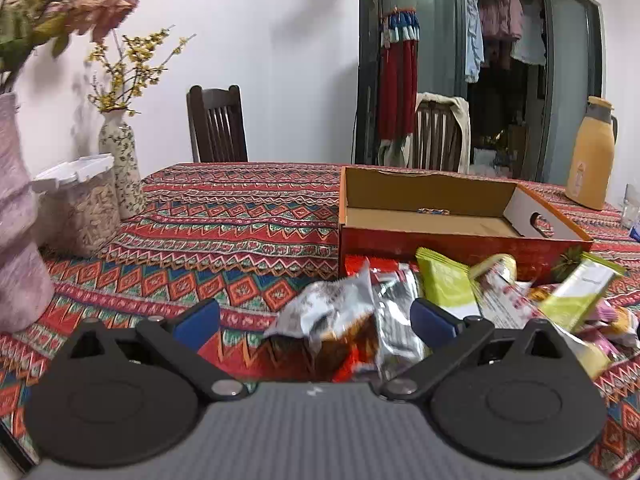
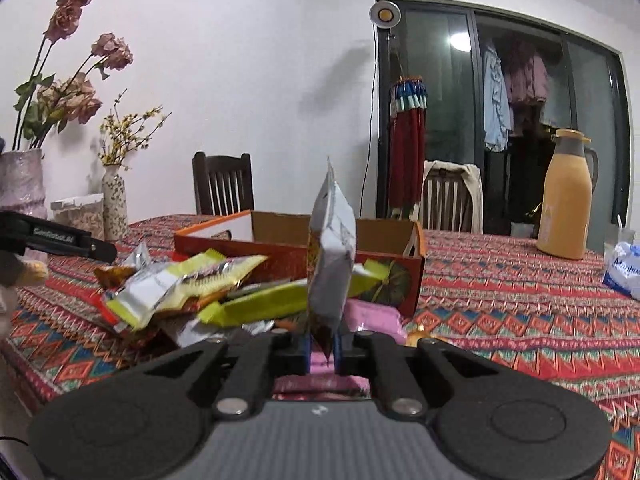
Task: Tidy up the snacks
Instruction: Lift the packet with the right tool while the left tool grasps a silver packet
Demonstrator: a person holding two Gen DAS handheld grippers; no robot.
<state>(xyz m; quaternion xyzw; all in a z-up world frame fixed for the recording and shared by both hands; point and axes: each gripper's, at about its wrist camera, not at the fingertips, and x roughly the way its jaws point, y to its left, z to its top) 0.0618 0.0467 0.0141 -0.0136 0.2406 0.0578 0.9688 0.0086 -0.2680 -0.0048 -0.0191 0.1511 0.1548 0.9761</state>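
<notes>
A pile of wrapped snacks (image 1: 460, 300) lies on the patterned tablecloth in front of an open orange cardboard box (image 1: 432, 216). My left gripper (image 1: 316, 326) is open, its blue pads either side of a silver and brown snack packet (image 1: 328, 316) at the pile's left edge. My right gripper (image 2: 323, 350) is shut on a silver snack packet (image 2: 332, 256) and holds it upright above the pile (image 2: 192, 284), in front of the box (image 2: 296, 248). The left gripper's arm (image 2: 56, 238) shows at the far left of the right wrist view.
A pink vase (image 1: 16, 216), a lidded jar of grain (image 1: 80, 204) and a floral vase (image 1: 120, 168) stand at the left. A yellow thermos (image 2: 564, 196) and a tissue pack (image 2: 624, 268) stand at the right. Two chairs (image 1: 216, 124) are behind the table.
</notes>
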